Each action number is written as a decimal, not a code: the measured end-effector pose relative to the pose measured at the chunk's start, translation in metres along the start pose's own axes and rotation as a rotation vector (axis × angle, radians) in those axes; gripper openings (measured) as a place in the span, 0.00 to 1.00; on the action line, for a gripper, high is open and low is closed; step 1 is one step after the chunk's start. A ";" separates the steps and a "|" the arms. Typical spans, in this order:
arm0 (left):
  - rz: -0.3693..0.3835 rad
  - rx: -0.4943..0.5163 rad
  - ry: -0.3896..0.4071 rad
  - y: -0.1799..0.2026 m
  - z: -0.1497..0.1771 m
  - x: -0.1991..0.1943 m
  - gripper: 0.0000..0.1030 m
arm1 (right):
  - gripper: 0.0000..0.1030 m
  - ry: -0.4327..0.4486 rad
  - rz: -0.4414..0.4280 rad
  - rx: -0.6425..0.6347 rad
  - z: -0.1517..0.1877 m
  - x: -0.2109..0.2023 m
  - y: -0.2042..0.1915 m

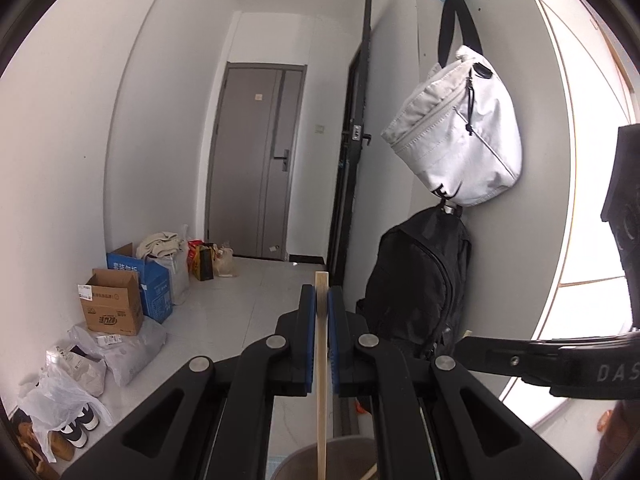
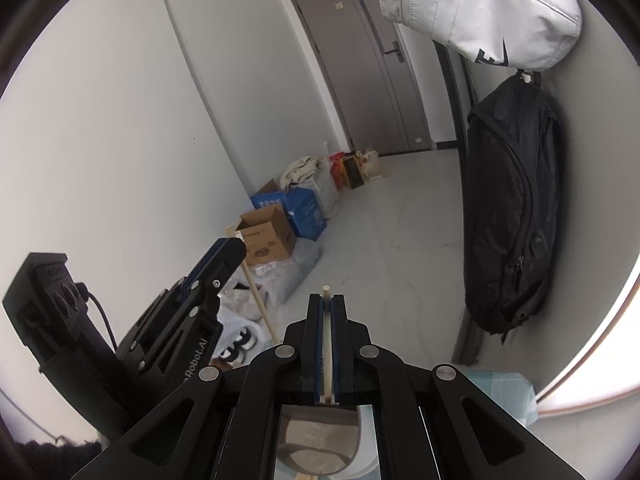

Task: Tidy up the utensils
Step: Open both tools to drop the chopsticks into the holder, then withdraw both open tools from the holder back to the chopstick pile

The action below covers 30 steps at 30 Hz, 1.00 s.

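Observation:
My left gripper (image 1: 322, 294) is shut on a flat wooden utensil handle (image 1: 321, 380) that stands upright between its blue pads. The handle's lower end drops toward a grey round container (image 1: 340, 454) at the bottom edge, where a second wooden stick (image 1: 371, 472) shows. My right gripper (image 2: 327, 300) is shut on a thin pale stick (image 2: 327, 344) whose tip pokes just past the pads. Part of a grey container (image 2: 316, 436) shows below it. In the right wrist view the left gripper (image 2: 230, 246) sits to the left, with its wooden handle (image 2: 256, 292) slanting down.
A white bag (image 1: 456, 132) and a black backpack (image 1: 420, 280) hang on the right wall. Cardboard boxes (image 1: 114, 304), plastic bags (image 1: 60, 392) and shoes line the left wall of the hallway. A grey door (image 1: 256, 160) closes the far end.

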<state>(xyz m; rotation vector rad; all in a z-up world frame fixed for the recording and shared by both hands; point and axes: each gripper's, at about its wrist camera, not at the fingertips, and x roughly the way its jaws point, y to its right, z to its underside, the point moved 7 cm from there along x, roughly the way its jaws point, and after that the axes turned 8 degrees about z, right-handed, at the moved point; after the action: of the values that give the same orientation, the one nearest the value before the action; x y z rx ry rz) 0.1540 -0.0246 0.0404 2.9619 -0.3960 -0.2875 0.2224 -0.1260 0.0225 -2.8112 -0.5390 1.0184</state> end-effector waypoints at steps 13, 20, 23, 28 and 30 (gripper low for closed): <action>0.190 -0.165 -0.245 -0.002 0.000 -0.022 0.36 | 0.17 0.000 -0.082 0.095 0.014 -0.008 -0.001; 0.145 -0.192 -0.217 -0.007 -0.012 -0.051 0.55 | 0.33 0.025 -0.080 0.181 0.028 -0.037 0.008; 0.108 -0.185 -0.217 -0.006 -0.012 -0.063 0.65 | 0.49 0.058 -0.063 0.170 0.035 -0.056 0.005; 0.054 -0.172 -0.210 -0.002 -0.013 -0.081 0.74 | 0.66 0.082 -0.054 0.170 0.048 -0.076 0.004; 0.034 -0.165 -0.219 0.000 -0.013 -0.085 0.75 | 0.70 0.097 -0.051 0.167 0.051 -0.084 0.002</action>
<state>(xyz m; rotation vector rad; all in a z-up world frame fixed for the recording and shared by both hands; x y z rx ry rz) 0.0760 0.0002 0.0671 2.7679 -0.4249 -0.6132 0.1308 -0.1592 0.0329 -2.6696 -0.4877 0.8696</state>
